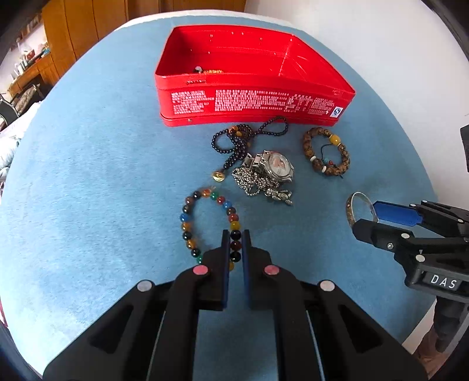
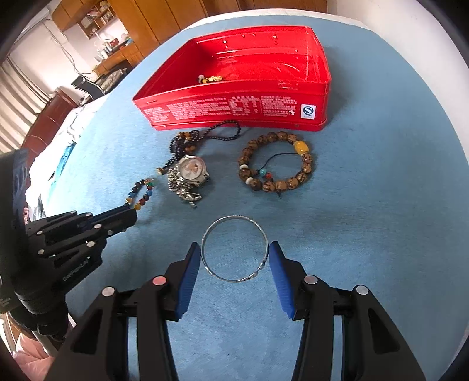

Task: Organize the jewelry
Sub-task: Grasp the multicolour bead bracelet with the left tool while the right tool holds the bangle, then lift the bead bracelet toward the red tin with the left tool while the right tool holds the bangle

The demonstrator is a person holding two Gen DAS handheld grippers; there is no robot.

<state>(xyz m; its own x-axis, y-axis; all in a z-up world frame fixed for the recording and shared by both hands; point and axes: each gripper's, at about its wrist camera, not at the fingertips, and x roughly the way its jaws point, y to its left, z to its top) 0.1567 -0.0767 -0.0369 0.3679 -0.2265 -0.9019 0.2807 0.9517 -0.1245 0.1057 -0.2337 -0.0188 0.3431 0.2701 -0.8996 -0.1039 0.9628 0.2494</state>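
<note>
- My left tongs (image 1: 236, 234) are clamped together on the near side of a multicoloured bead bracelet (image 1: 205, 222), a few of its beads pinched between the blue pads, the rest of the loop lying on the blue cloth of the table (image 1: 88, 175).
- My right tongs (image 2: 234, 249) straddle a thin silver bangle (image 2: 234, 249); the blue pads sit against its left and right sides, and the left wrist view shows the ring tilted up off the cloth between them, so I take it as gripped.
- The red tin box (image 1: 252, 96), open and lidless, stands toward the far edge of the table, with a small gold-and-bead piece (image 2: 209, 78) already inside against its near wall.
- Just in front of the box lies a dark bead necklace (image 1: 243, 140) with a gold pendant, tangled beside a steel wristwatch (image 1: 275, 167) and a heap of silver chain (image 1: 258, 184).
- To the right of that cluster, apart from it, rests a brown wooden bead bracelet (image 2: 275, 164) with one amber bead.
- A wooden cabinet (image 1: 79, 26) shows beyond the table's far left edge.
</note>
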